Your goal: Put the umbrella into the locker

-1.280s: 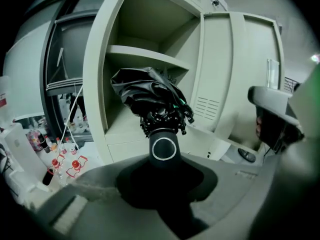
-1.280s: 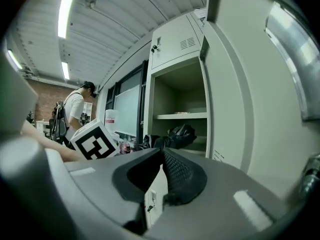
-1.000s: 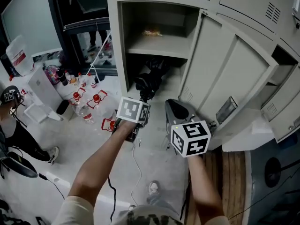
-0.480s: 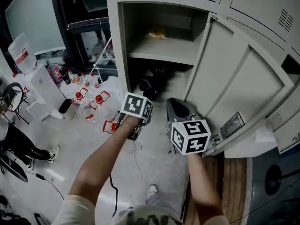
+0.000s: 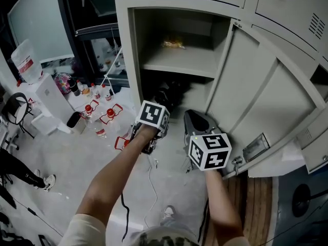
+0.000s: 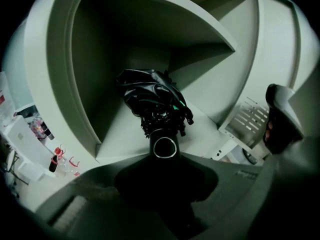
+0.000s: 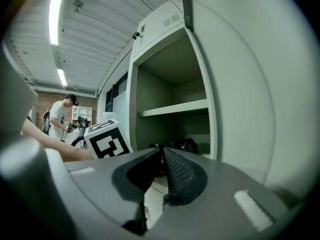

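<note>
A black folded umbrella [image 5: 169,92] lies with its canopy [image 6: 150,91] on the floor of the open locker's lower compartment [image 5: 197,94], under the shelf [image 5: 177,61]. Its round handle end [image 6: 165,147] sits between the jaws of my left gripper [image 6: 165,171], which is shut on it. In the head view the left gripper [image 5: 158,106] is at the compartment's mouth. My right gripper [image 5: 192,116] hovers just right of it, beside the open door [image 5: 256,96]. The right gripper [image 7: 161,170] is shut and holds nothing.
A small yellow thing [image 5: 173,44] lies on the upper shelf. Red-capped bottles [image 5: 100,111], a white box [image 5: 51,99] and a water jug [image 5: 23,60] crowd the floor at left. A cable [image 5: 148,188] runs below my arms. A person [image 7: 62,115] stands far off.
Both grippers have edged toward the locker, the left one carrying the umbrella a little deeper into the lower compartment. Neither grip has changed.
</note>
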The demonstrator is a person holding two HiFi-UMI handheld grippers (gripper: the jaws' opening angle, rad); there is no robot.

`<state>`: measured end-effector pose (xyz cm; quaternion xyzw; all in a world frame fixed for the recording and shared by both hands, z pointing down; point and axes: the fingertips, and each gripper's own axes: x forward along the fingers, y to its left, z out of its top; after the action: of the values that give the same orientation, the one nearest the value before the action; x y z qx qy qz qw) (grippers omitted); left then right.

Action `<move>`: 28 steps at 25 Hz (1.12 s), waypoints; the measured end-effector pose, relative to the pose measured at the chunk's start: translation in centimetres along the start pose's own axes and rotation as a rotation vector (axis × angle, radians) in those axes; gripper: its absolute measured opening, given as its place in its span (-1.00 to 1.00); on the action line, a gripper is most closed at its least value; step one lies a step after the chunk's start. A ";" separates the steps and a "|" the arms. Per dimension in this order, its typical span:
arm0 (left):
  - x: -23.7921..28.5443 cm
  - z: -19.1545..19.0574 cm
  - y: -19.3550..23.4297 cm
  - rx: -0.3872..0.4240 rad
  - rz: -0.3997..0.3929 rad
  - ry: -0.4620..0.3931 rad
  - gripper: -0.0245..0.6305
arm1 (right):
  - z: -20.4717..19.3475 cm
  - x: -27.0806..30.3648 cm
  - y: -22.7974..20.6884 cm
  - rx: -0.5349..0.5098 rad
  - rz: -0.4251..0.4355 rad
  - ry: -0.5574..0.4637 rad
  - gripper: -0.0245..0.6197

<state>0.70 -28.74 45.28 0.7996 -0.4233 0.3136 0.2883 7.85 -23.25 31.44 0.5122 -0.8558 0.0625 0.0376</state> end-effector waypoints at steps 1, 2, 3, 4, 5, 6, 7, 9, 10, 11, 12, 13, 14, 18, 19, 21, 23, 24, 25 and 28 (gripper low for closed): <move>0.1 0.0 0.0 -0.001 -0.003 0.008 -0.63 | 0.0 0.1 0.0 0.003 0.003 0.000 -0.90; 0.2 -0.1 -0.1 -0.001 -0.007 0.013 -0.63 | -0.1 0.2 0.0 0.006 0.004 0.000 -0.90; 0.2 -0.1 -0.1 -0.002 -0.011 0.015 -0.63 | -0.1 0.3 0.0 0.009 0.004 0.001 -0.90; 0.3 -0.1 -0.1 -0.005 -0.016 0.015 -0.63 | -0.2 0.4 -0.1 0.011 0.004 0.002 -0.90; 0.3 -0.1 -0.1 -0.009 -0.021 0.014 -0.63 | -0.3 0.4 -0.1 0.014 0.004 0.003 -0.90; 0.3 -0.1 -0.1 -0.012 -0.025 0.012 -0.63 | -0.4 0.5 -0.1 0.017 0.004 0.003 -0.90; 0.2 -0.1 -0.1 -0.013 -0.027 0.006 -0.62 | -0.5 0.5 -0.1 0.019 0.004 0.004 -0.90; 0.1 0.0 -0.2 -0.011 -0.033 -0.014 -0.60 | -0.6 0.4 -0.1 0.021 0.004 0.007 -0.90; 0.1 0.0 -0.3 -0.010 -0.037 -0.023 -0.59 | -0.6 0.4 -0.2 0.020 0.004 0.009 -0.90; 0.1 0.0 -0.4 -0.010 -0.040 -0.032 -0.56 | -0.7 0.4 -0.1 0.020 0.005 0.010 -0.90; 0.1 0.0 -0.4 -0.010 -0.043 -0.039 -0.56 | -0.8 0.4 -0.1 0.019 0.006 0.011 -0.90; 0.0 0.1 -0.4 -0.012 -0.045 -0.046 -0.55 | -0.8 0.4 0.0 0.018 0.008 0.013 -0.90; -0.1 0.1 -0.4 -0.013 -0.047 -0.053 -0.55 | -0.9 0.4 0.0 0.018 0.009 0.015 -0.90; -0.2 0.2 -0.6 -0.003 -0.065 -0.078 -0.49 | -1.2 0.6 0.1 0.022 0.016 0.020 -0.90; -0.3 0.2 -0.7 -0.003 -0.074 -0.084 -0.46 | -1.2 0.7 0.1 0.026 0.019 0.020 -0.89; -0.4 0.3 -0.8 -0.012 -0.090 -0.101 -0.40 | -1.2 0.9 0.2 0.038 0.027 0.020 -0.88; -0.7 0.4 -0.8 -0.023 -0.099 -0.121 -0.31 | -1.2 1.1 0.4 0.047 0.039 0.020 -0.87; -0.8 0.4 -0.8 -0.023 -0.100 -0.128 -0.28 | -1.2 1.2 0.5 0.049 0.046 0.020 -0.87; -0.9 0.4 -0.8 -0.020 -0.099 -0.134 -0.24 | -1.2 1.3 0.6 0.050 0.053 0.021 -0.87; -1.5 0.8 -0.7 -0.016 -0.090 -0.170 -0.12 | -1.2 1.4 0.8 0.056 0.069 0.026 -0.87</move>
<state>0.85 -28.20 43.49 0.8393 -0.4122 0.2280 0.2715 6.45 -23.92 32.78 0.4824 -0.8703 0.0942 0.0322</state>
